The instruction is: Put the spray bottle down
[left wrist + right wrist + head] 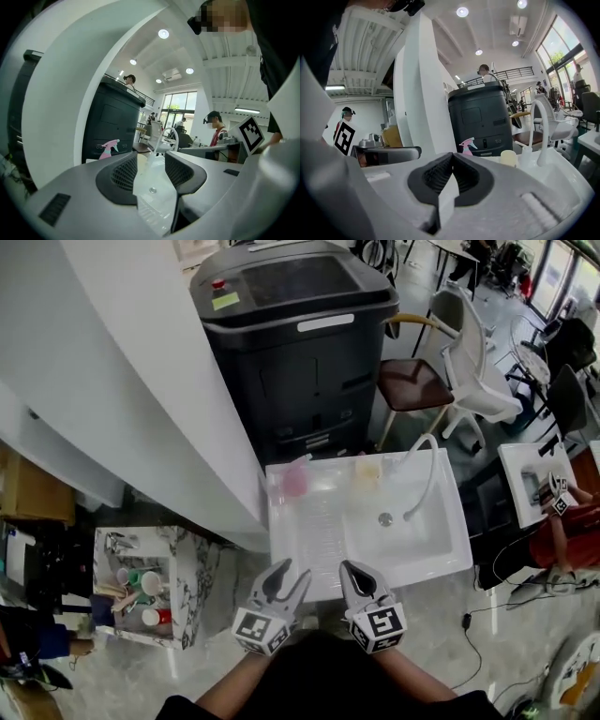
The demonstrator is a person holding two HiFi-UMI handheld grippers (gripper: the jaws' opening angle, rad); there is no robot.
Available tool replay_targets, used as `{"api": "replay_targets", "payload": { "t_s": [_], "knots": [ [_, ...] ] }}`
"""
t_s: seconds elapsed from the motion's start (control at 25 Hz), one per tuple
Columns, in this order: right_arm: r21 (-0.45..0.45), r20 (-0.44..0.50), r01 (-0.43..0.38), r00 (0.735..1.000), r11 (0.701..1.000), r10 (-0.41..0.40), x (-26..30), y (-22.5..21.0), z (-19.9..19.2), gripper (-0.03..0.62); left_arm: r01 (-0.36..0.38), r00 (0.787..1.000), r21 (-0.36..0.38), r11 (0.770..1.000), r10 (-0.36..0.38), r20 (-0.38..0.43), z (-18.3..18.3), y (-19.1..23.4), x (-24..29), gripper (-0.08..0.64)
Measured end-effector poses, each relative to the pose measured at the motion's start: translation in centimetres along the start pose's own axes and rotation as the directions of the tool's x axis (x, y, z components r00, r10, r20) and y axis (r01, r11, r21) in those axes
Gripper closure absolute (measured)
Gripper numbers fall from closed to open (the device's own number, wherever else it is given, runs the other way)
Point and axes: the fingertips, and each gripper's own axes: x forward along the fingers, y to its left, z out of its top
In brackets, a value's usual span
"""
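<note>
Spray bottle [295, 480] upright at far-left corner of sink [441, 549], well apart from both claws. Left gripper [292, 572]: jaws partly apart, empty. Right gripper [349, 568]: jaws together, empty. Set-down judged complete. Next move: keep claws clear of bottle.

A white curved wall [141, 381] sweeps from 9 to 11 o'clock in the head view. A dark grey cabinet [300, 343] stands at 12, a white chair [473, 352] at 2 and a marbled stand [202, 568] at 8, all on a grey speckled floor [497, 615]. Round ceiling lights [462, 11] glow, and the tall windows [562, 44] are bright.
</note>
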Motion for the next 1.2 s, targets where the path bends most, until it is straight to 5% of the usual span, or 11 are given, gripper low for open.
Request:
{"api": "replay_targets", "payload": {
  "t_s": [0.36, 0.8, 1.2],
  "knots": [
    [-0.019, 0.015, 0.053, 0.999, 0.998, -0.052, -6.1, 2.2, -0.1, 0.594, 0.012, 1.0, 0.013, 1.0, -0.012, 0.021, -0.4, -5.7, -5.1, 0.529],
    [-0.09, 0.017, 0.05, 0.999, 0.995, -0.048, -9.9, 1.2, 0.6, 0.595, -0.09, 0.996, 0.064, 0.994, 0.09, -0.004, 0.6, -9.4, -6.2, 0.541],
    [-0.096, 0.005, 0.007, 1.0, 0.995, -0.006, -11.8, -2.5, 0.8, 0.595, -0.25, 0.968, 0.046, 0.967, 0.249, 0.028, 1.6, -10.8, -5.7, 0.543]
  ]
}}
